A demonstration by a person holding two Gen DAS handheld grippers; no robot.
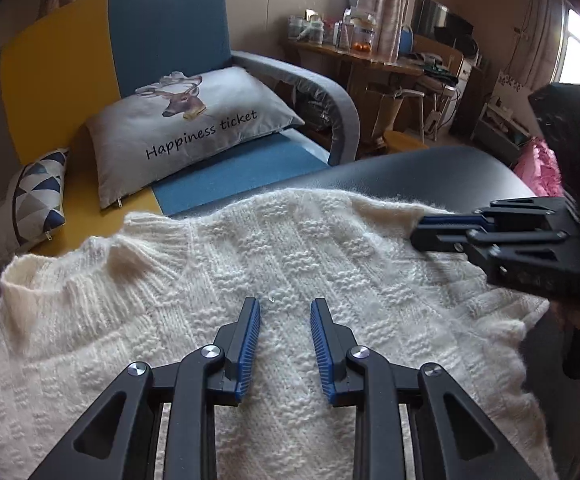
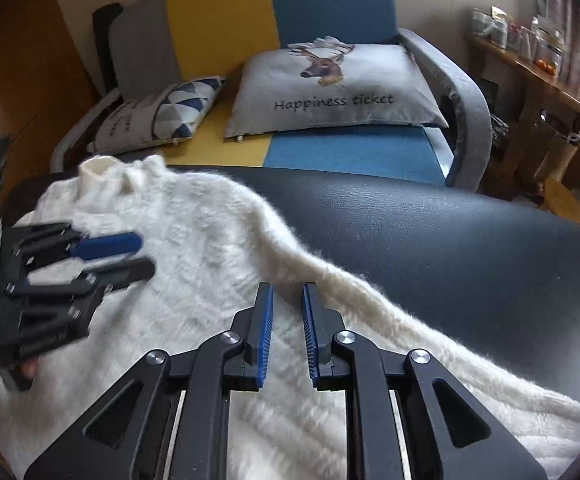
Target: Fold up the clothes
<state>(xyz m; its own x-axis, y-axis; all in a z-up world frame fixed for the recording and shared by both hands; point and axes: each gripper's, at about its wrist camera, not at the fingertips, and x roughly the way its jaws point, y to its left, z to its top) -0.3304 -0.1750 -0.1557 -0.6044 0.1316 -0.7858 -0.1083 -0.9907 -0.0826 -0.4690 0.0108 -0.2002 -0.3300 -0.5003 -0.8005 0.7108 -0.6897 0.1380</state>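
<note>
A fuzzy white knit sweater [image 1: 250, 260] [image 2: 210, 240] lies flat on a black padded table [image 2: 449, 240], its ribbed collar [image 1: 18, 276] to the left. My left gripper [image 1: 285, 308] hovers over the middle of the sweater, open, with only knit showing through the gap. In the right wrist view it [image 2: 146, 254] sits at the left, held by a hand [image 2: 26, 368]. My right gripper [image 2: 288, 292] hangs over the sweater beside a long raised fold [image 2: 369, 292]. Its jaws stand a narrow gap apart with no cloth pinched. From the left wrist view it [image 1: 417, 232] reaches the sweater's right edge.
Behind the table stands a blue and yellow sofa [image 1: 170, 40] with a grey deer pillow [image 1: 194, 120] and a triangle-patterned pillow [image 2: 178, 108]. A wooden table with jars [image 1: 349, 52] is at the back right. Bare black tabletop [image 1: 429, 172] lies right of the sweater.
</note>
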